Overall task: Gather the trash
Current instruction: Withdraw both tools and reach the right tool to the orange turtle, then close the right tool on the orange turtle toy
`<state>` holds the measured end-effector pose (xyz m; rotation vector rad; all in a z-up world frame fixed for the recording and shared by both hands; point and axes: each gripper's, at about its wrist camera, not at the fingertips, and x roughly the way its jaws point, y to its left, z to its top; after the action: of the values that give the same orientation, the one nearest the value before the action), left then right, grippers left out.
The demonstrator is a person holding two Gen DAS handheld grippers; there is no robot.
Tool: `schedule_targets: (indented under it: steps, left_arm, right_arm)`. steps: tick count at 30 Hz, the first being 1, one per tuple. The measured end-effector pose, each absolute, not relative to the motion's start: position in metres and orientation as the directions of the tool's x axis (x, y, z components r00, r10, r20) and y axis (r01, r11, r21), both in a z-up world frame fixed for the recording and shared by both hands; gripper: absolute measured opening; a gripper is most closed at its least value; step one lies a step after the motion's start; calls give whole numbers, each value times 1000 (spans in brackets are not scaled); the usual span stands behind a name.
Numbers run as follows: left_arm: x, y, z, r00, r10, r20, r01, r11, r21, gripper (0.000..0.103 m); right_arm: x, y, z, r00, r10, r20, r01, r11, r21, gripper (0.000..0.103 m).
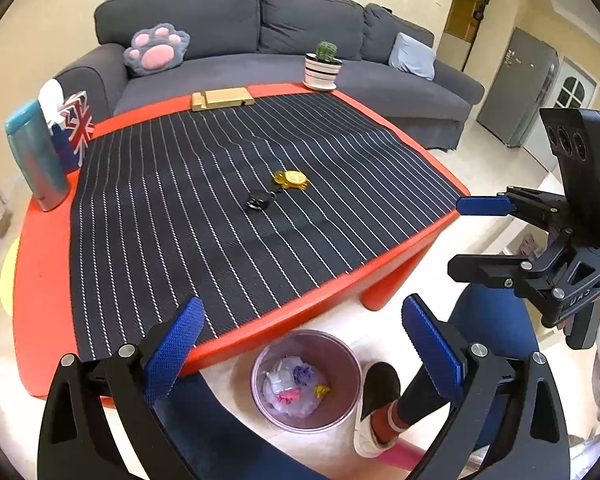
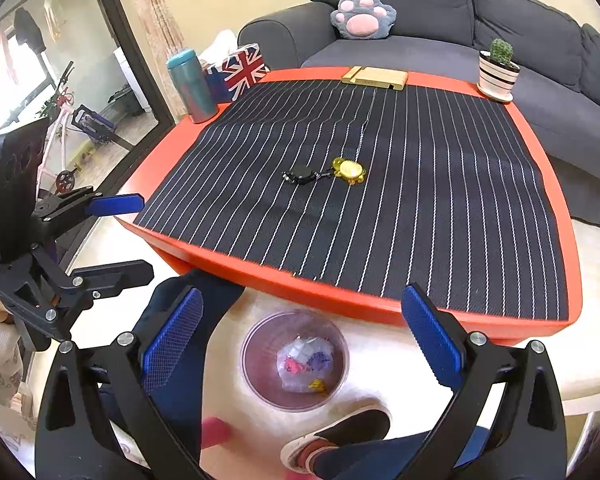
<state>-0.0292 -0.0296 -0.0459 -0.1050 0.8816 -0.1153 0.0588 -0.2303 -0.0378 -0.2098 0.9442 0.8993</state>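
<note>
Both grippers hang over the bin (image 1: 306, 380), which stands on the pale floor just in front of the red bench (image 1: 40, 280). The left gripper (image 1: 300, 356) has its blue-padded fingers (image 1: 176, 348) spread wide with nothing between them; through the gap the bin shows directly below. The right gripper (image 2: 300, 352) is likewise released, its fingers (image 2: 432, 340) well apart and empty, and it too looks down into the bin (image 2: 294, 360). Each gripper shows in the other's view: the right one at the right edge of the left wrist view (image 1: 472, 236), the left one at the left edge of the right wrist view (image 2: 140, 236), both with fingers parted.

The trash (image 1: 294, 386) lies at the bottom of the bin: crumpled clear wrapping with purple, pink and yellow scraps among it, also seen from the right wrist (image 2: 308, 364).

A dark cloth (image 1: 240, 208) with thin white stripes covers most of the bench. On it lies a yellow toy (image 1: 290, 179) tied to a small black disc (image 1: 258, 201). Along the far edge stand a wooden holder (image 1: 222, 100) and a potted cactus (image 1: 323, 66); at the left corner stand a teal bottle (image 1: 36, 156) and a flag-patterned box (image 1: 74, 128). A grey sofa (image 1: 300, 40) with a paw-shaped cushion (image 1: 156, 49) sits behind the bench. A person's foot in a dark and white shoe (image 1: 376, 404) rests just beside the bin.
</note>
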Motion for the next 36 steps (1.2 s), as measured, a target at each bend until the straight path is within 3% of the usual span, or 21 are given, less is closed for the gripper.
schedule_targets:
  steps: [13, 33, 36]
  left_arm:
    - [-2, -8, -40, 659, -117, -743, 30, 991, -130, 95]
    - [7, 7, -49, 645, -107, -756, -5, 990, -144, 95]
    - [8, 10, -50, 643, -109, -758, -8, 989, -149, 95]
  right_arm:
    - [111, -194, -32, 279, 559, -781, -797, 589, 137, 98]
    - [193, -112, -75, 151, 479, -865, -923, 381, 50, 98]
    - [200, -103, -85, 132, 450, -883, -933, 358, 42, 90]
